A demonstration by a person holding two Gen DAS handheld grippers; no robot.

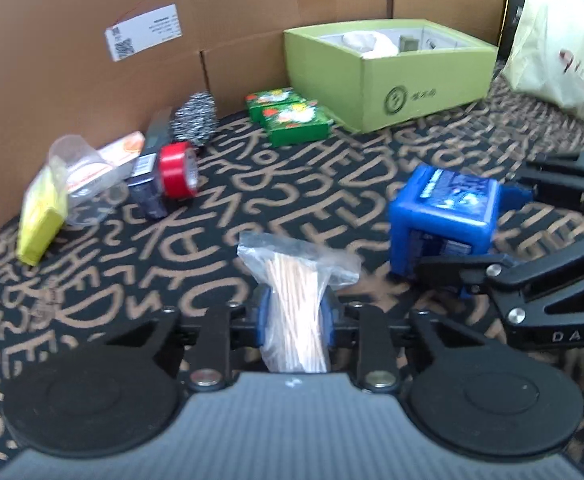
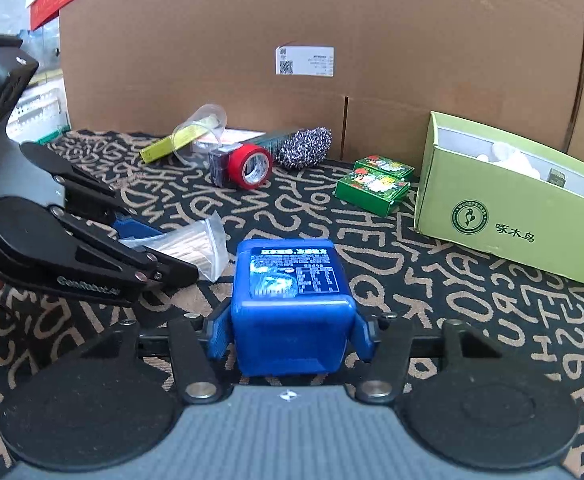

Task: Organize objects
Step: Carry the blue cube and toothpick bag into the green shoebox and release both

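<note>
- A bag of wooden sticks (image 1: pixel 295 312) is clamped in the left tool (image 1: pixel 296 320), just above the patterned desk (image 1: pixel 252 184).
- A blue box (image 2: pixel 290 304) is gripped by the right tool (image 2: pixel 290 334).
- A few items are seen inside the green box (image 1: pixel 391 64); the red tape (image 1: pixel 178 176), the steel scourer (image 1: pixel 195 117) and the green packets (image 1: pixel 292 116) are judged left to sort.

L gripper (image 1: pixel 296 320) jaws clamp bag of sticks (image 1: pixel 297 312); blue box (image 1: pixel 441 224) w/ R gripper (image 1: pixel 487 240).

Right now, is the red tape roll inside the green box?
No, the red tape roll lies on the patterned cloth, well left of the green box.
</note>
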